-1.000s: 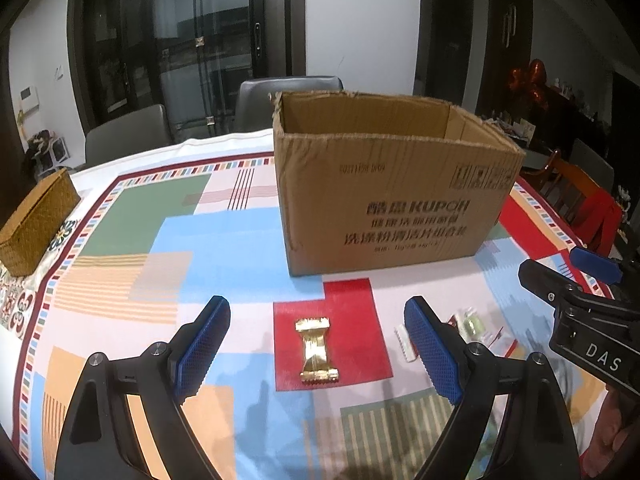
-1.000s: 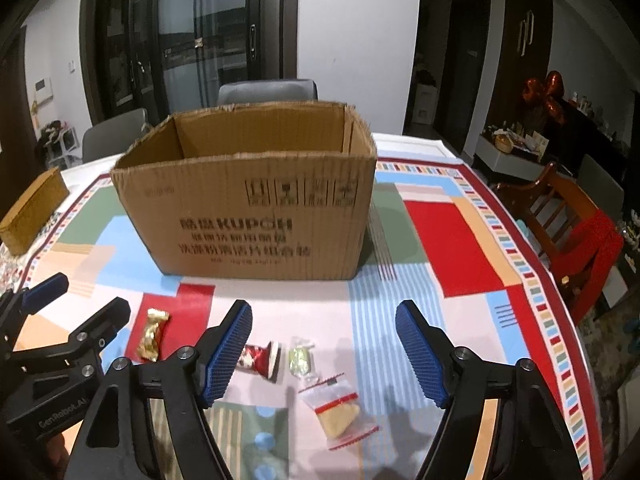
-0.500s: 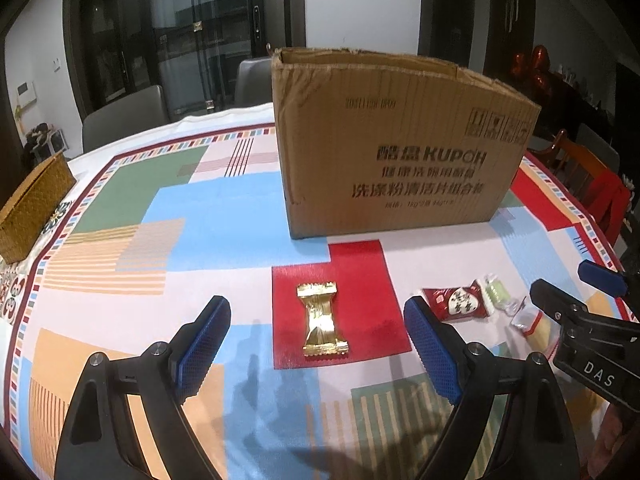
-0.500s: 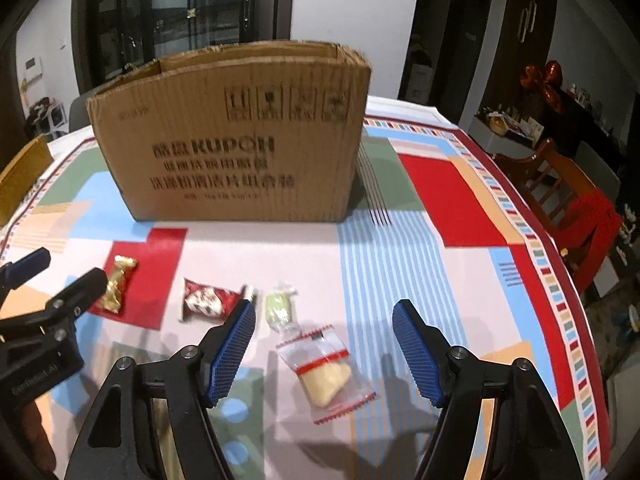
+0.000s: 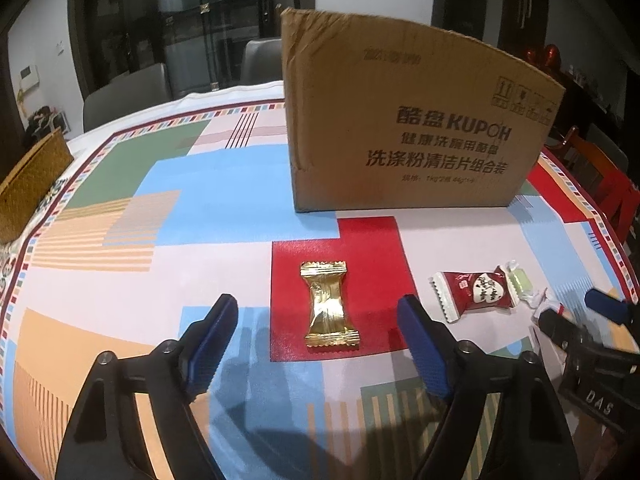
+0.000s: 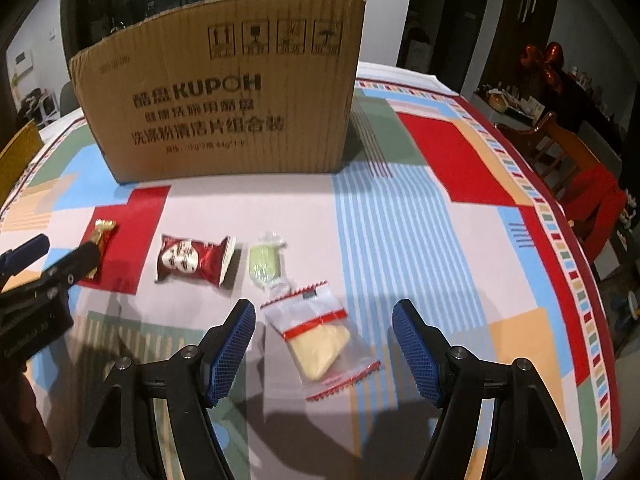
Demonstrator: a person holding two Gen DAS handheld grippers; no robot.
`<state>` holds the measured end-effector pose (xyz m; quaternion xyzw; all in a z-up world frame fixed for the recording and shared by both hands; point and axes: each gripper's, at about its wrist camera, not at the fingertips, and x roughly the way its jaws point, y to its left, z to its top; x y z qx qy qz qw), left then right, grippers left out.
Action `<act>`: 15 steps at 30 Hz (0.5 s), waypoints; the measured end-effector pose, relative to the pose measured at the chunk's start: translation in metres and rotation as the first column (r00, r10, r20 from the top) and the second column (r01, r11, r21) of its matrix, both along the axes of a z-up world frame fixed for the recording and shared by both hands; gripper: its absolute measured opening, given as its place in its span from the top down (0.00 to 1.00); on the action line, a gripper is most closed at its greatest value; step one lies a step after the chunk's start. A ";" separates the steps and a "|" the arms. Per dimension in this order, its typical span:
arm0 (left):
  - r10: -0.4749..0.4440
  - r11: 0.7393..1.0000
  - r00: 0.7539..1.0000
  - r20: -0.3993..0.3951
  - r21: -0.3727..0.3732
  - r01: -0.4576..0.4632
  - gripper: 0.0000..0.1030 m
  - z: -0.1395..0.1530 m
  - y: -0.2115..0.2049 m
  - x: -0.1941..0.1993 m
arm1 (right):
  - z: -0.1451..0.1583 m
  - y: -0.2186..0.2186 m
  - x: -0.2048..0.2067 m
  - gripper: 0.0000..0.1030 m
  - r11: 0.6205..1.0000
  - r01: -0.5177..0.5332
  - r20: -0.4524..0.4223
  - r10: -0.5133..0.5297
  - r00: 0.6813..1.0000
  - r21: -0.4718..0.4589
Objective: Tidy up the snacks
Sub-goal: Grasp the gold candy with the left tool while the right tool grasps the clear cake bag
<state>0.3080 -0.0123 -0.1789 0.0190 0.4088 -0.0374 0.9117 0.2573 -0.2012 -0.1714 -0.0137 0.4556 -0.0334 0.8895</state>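
A gold-wrapped snack [image 5: 329,304] lies on a red patch of the tablecloth, just ahead of and between the fingers of my open, empty left gripper [image 5: 320,324]. A red-wrapped snack [image 5: 474,291] and a small green candy [image 5: 520,282] lie to its right. In the right wrist view a clear packet with a yellow wafer [image 6: 320,338] lies between the fingers of my open, empty right gripper [image 6: 324,330], with the green candy [image 6: 264,262], the red snack [image 6: 192,258] and the gold snack [image 6: 100,236] to the left. A brown cardboard box [image 5: 408,132] stands behind them.
The table carries a colourful patchwork cloth [image 5: 160,208]. A woven basket [image 5: 24,196] sits at the far left edge. Grey chairs [image 5: 128,92] stand behind the table, and a wooden chair with red fabric [image 6: 580,176] stands to the right. Each gripper shows in the other's view.
Both grippers have come down and forward toward the snacks. The box top is no longer seen from above. Both jaws stay open.
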 end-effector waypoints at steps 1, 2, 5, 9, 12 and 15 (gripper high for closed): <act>0.003 1.000 1.000 -0.002 -0.004 -0.003 0.24 -0.001 0.001 0.001 | -0.003 0.001 -0.001 0.30 1.000 0.000 -0.007 0.000 1.000 0.002; 0.007 1.000 1.000 -0.005 -0.007 -0.007 0.25 -0.002 0.001 0.002 | -0.005 0.001 -0.001 0.30 1.000 0.002 -0.013 -0.002 1.000 0.004; 0.013 1.000 1.000 -0.010 -0.007 -0.013 0.30 -0.005 0.001 0.005 | -0.011 0.000 0.000 0.30 1.000 0.009 -0.031 -0.008 0.999 0.019; 0.006 1.000 1.000 -0.026 -0.007 -0.006 0.41 -0.010 -0.001 0.009 | -0.012 -0.002 0.001 0.30 0.999 0.015 -0.024 -0.014 1.000 0.030; -0.005 1.000 0.999 -0.044 -0.008 0.005 0.54 -0.015 -0.005 0.010 | -0.013 -0.006 0.002 0.32 0.999 0.022 -0.020 -0.021 1.000 0.048; -0.009 1.000 0.999 -0.045 -0.007 0.009 0.62 -0.017 -0.008 0.010 | -0.013 -0.007 0.002 0.43 0.998 0.015 -0.014 -0.014 1.000 0.065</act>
